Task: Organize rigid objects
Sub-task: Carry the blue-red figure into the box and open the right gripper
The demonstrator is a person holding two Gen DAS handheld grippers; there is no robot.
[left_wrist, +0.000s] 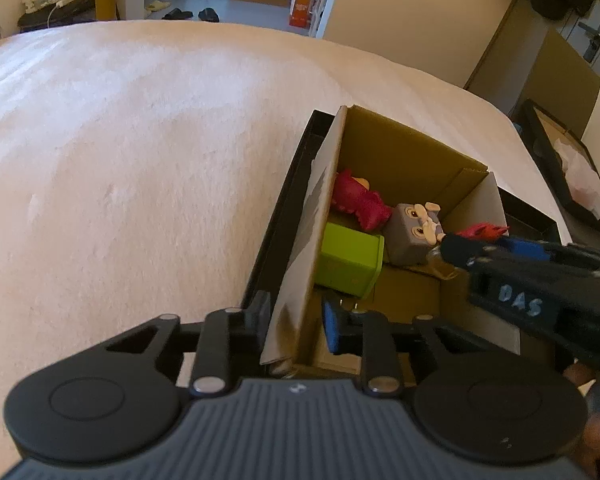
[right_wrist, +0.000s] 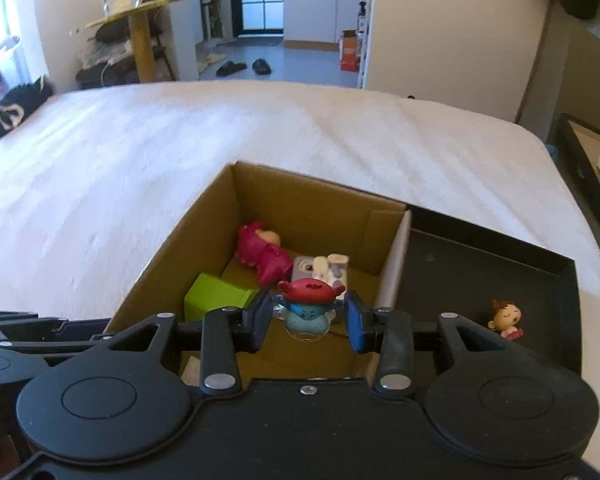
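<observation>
A: Well, starting at the left. What carries everything?

B: White bed [right_wrist: 148, 160], wide and bare on its left half. On it a black tray [right_wrist: 480, 264], and a cardboard box [right_wrist: 320, 204] standing in the tray's left part.

A: Left gripper [left_wrist: 298, 320]?

B: Clamped on the box's left wall. One finger outside the wall, the blue-padded finger [left_wrist: 332, 328] inside; wall pinched between them. Seen from its own camera. In the right wrist view only part of its body shows at the far left edge.

A: Box contents, left to right?

B: Green block [right_wrist: 216, 300] near the left wall, lying on the floor of the box. Behind it a pink figure [right_wrist: 262, 254], lying on its side. Right of that a grey cube figure [right_wrist: 320, 270] with a face, tilted.

A: Right gripper [right_wrist: 310, 318]?

B: Closed on a small blue toy with a red cap [right_wrist: 310, 310]. Pads at either flank of the toy, which hangs over the open box, above the box floor, just in front of the grey cube figure.

A: Further right?

B: Black tray's open section, right of the box wall. One small doll [right_wrist: 506, 318] with brown hair lies there, near the tray's near edge, well apart from the box.
</observation>
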